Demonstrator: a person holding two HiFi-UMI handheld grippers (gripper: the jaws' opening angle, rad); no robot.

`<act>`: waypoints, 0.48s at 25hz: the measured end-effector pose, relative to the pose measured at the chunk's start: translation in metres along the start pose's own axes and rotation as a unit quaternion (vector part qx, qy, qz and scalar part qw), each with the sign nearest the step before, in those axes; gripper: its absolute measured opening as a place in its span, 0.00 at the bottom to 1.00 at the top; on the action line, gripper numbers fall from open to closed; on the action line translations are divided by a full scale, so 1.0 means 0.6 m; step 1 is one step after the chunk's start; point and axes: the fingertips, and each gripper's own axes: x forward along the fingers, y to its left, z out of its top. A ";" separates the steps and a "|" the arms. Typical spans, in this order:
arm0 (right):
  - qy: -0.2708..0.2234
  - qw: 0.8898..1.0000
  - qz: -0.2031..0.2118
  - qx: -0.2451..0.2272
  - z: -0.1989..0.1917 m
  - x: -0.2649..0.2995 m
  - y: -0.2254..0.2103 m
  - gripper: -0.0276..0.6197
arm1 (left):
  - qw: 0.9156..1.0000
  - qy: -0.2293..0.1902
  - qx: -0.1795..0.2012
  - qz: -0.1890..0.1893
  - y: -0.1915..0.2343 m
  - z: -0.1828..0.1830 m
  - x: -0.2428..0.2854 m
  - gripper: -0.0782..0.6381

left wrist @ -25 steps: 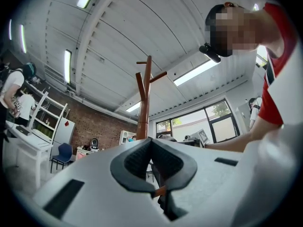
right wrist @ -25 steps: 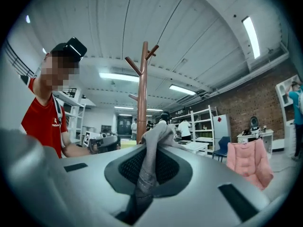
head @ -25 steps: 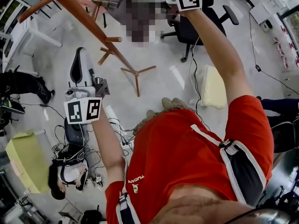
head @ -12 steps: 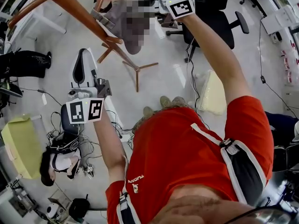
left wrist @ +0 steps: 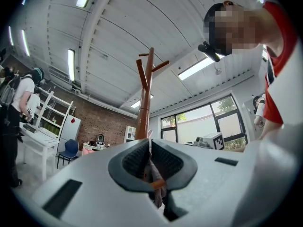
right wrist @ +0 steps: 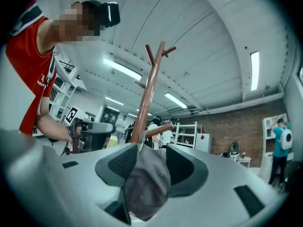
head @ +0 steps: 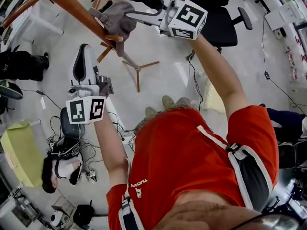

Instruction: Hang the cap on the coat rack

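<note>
Now the release step is in hand: the right gripper (head: 136,8) is opening its jaws around the grey cap (head: 119,22), which seems to hang already on the coat rack (head: 72,6). The left gripper (head: 82,65) has its jaws together and empty. Next, I think, the right gripper must draw back without dragging the cap.

My left gripper (left wrist: 150,167), jaws all but closed, pointed up at the rack (left wrist: 144,103).
At 6 o'clock I see only a thin slit between the pads (left wrist: 135,161). The brown rack rises behind them toward 12. A person in red (left wrist: 279,79) fills 2 o'clock, a bystander (left wrist: 14,112) stands at 9, and windows (left wrist: 208,122) show at 4.
</note>
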 end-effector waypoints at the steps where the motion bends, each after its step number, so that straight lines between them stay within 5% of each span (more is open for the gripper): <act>1: -0.012 1.000 -0.013 -0.009 0.019 -0.009 0.010 0.35 | 1.000 -0.001 -0.001 -0.004 -0.001 0.003 -0.001 0.12; 12: -0.063 0.993 -0.102 0.004 0.091 -0.083 0.190 0.17 | 0.996 -0.009 -0.028 -0.080 -0.085 0.013 -0.057 0.19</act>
